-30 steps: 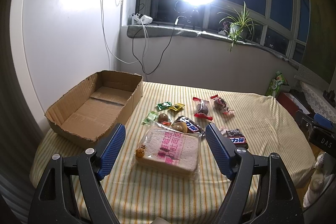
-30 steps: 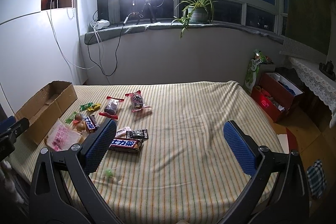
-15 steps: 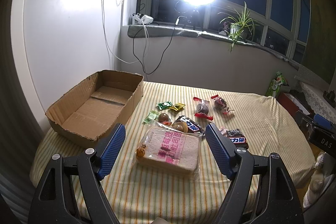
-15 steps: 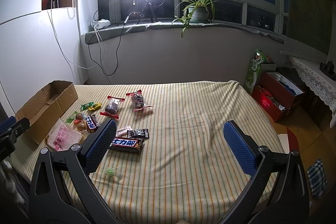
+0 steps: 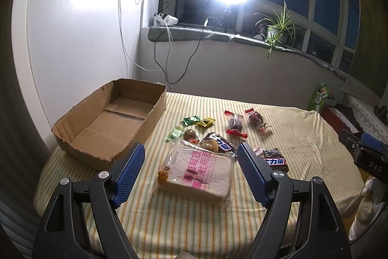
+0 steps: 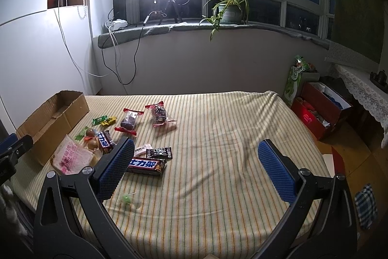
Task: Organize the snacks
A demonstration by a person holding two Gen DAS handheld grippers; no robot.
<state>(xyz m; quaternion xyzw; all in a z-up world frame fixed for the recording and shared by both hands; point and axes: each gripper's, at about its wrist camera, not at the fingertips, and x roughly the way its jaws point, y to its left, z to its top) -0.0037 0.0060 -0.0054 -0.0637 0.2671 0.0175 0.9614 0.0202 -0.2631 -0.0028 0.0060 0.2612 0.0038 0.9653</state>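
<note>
Both grippers (image 5: 191,174) (image 6: 196,169) wide open, seemingly empty

1 brown cardboard box (image 5: 109,123), 1 bagged pink-print bread slice (image 5: 197,170), 2 dark Snickers bars (image 6: 146,165), 2 red-ended clear-wrapped sweets (image 6: 129,122).

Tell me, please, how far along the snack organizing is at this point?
Nothing looks done: the cardboard box holds no snacks. In hand: the left gripper, open, frames the bagged sandwich bread without touching it. The right gripper is open and holds nothing. Left: the bread, both Snickers bars, and the small candies all lie on the striped cloth.
</note>
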